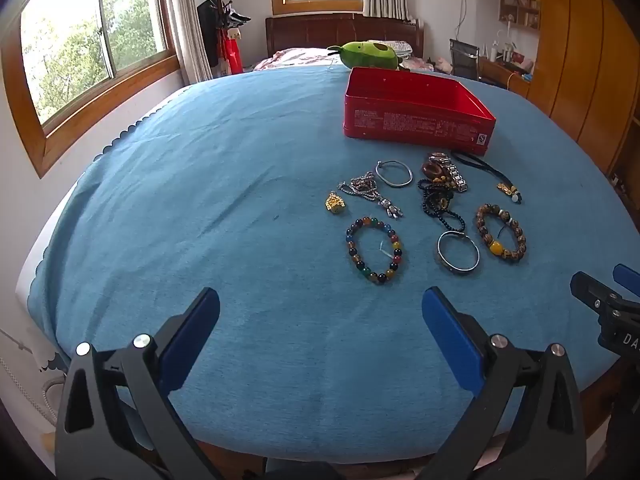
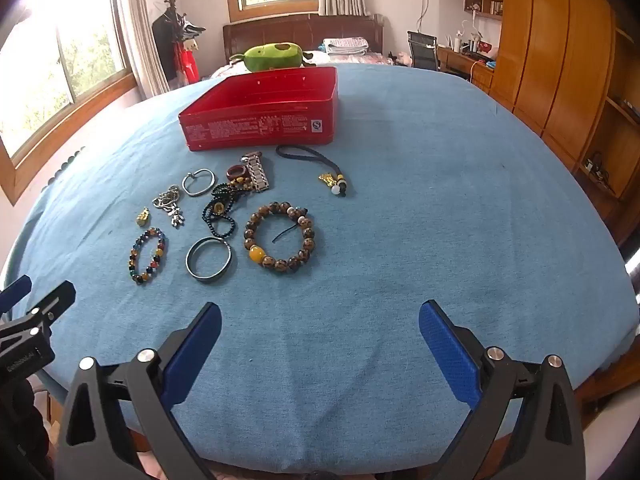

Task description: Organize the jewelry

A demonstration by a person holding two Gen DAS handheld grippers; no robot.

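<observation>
- On the blue cloth, right of centre in the left wrist view, the jewelry lies loose in a cluster just below the red tin.
- Lowest in the cluster sit three rings of different kinds: a multicoloured bead bracelet, a metal bangle and a brown bead bracelet with one yellow bead.
- Above them, nearer the tin — a gold charm, a tangled silver chain, a thin silver bangle, a black bead string, a metal watch and a dark cord with a gold pendant.
- The red tin stands open in the upper part of both views; I cannot see anything in it.
- The left gripper hangs at the bottom of its frame, jaws spread wide, with only cloth between its blue pads.
- The right gripper is likewise fully apart and grips nothing — the brown bead bracelet lies well above its left finger.
- A green plush toy and a bed lie beyond the cloth; windows fill the upper left.
</observation>
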